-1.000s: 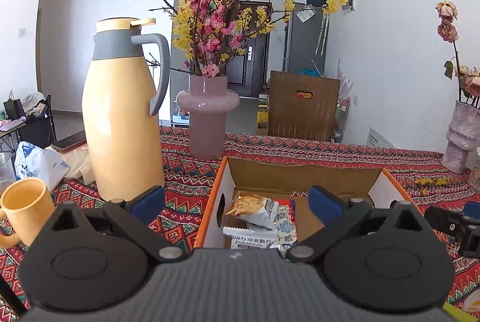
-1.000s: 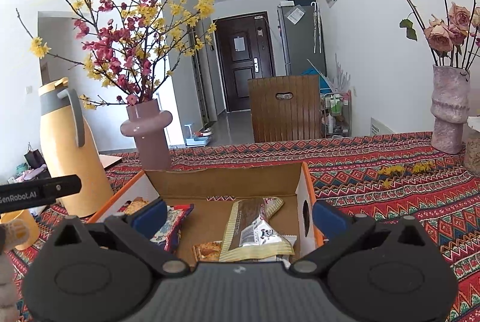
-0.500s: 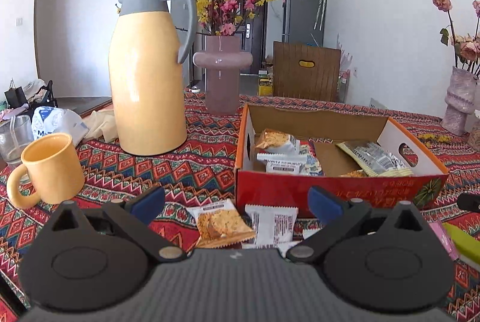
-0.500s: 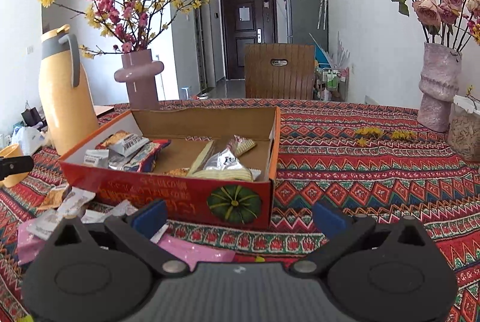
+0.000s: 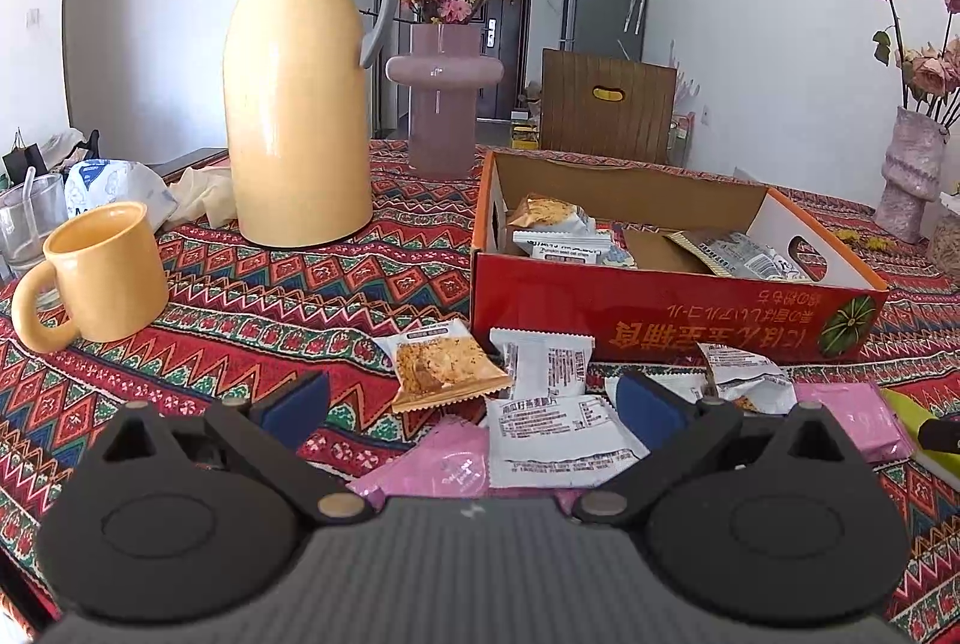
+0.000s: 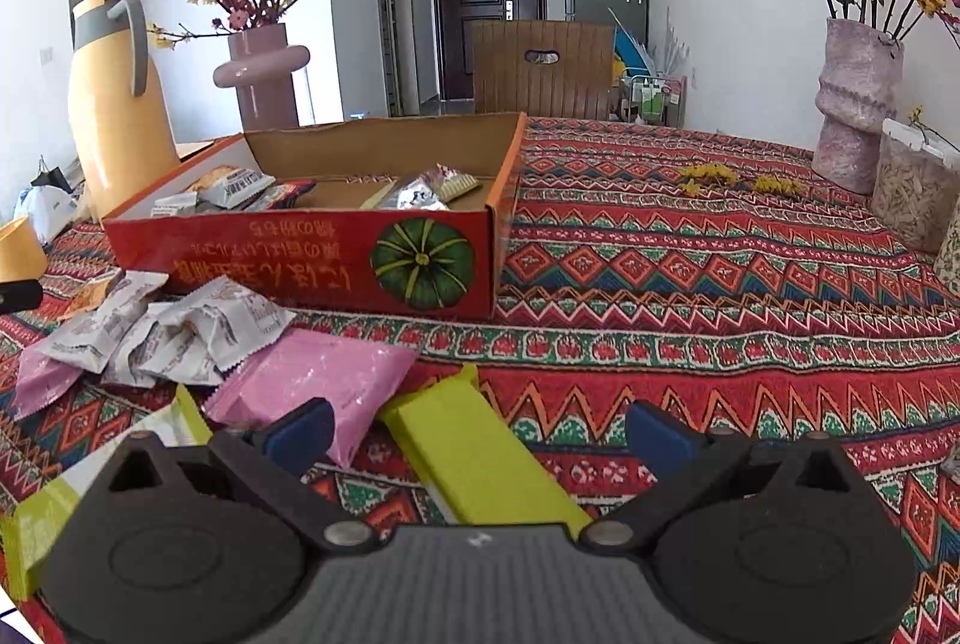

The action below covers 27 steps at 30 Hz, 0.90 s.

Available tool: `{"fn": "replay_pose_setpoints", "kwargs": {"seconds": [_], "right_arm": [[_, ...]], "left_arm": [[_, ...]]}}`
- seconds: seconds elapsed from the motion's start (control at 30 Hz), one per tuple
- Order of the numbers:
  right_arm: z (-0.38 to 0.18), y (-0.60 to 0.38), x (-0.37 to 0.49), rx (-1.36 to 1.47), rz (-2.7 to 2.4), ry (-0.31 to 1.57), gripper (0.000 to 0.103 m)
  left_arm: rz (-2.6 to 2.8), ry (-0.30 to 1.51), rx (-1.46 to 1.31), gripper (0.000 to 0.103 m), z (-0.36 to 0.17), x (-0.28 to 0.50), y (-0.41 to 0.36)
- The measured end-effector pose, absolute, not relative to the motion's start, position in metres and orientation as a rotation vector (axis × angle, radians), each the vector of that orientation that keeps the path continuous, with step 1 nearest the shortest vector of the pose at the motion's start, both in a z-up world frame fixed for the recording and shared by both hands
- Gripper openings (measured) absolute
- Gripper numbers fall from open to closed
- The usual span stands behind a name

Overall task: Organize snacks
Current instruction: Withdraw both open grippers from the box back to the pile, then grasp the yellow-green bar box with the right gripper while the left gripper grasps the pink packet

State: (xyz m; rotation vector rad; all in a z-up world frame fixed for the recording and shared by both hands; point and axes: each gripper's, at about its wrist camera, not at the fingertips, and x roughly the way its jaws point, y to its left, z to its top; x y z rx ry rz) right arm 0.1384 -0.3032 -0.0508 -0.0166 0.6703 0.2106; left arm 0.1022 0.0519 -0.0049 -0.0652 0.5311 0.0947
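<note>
A red cardboard box holds several snack packets. Loose snacks lie on the cloth in front of it: an orange biscuit packet, white packets, pink packets and a lime-green packet. My left gripper is open and empty, low over the white and pink packets. My right gripper is open and empty, with the lime-green packet between its fingers and the pink one by its left finger.
A yellow thermos jug, a yellow mug, a glass and a mauve flower vase stand at the left. A stone-like vase of roses and a jar stand at the right on the patterned tablecloth.
Both grippers have pulled back from above the box and dropped low toward the loose packets in front of it. Both stay open and empty.
</note>
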Motion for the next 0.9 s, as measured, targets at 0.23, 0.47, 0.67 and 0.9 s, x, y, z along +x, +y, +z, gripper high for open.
{"fn": "replay_pose_setpoints", "kwargs": {"seconds": [0.23,0.47,0.67,0.9], "right_arm": [[-0.060,-0.307,0.139,-0.031,0.181,0.716,0.103],[-0.073,-0.312,0.141,-0.035,0.158,0.748,0.103],[-0.072,-0.309,0.144,-0.040,0.133,0.756,0.103],[-0.071,-0.307,0.152,-0.049,0.154,0.770,0.103]], "left_arm": [[0.093,0.519,-0.072,0.103,-0.002,0.096,0.053],[0.094,0.527,-0.071,0.103,-0.003,0.096,0.051],[0.096,0.542,-0.066,0.103,-0.004,0.098,0.050],[0.088,0.553,-0.064,0.103,-0.007,0.096,0.047]]}}
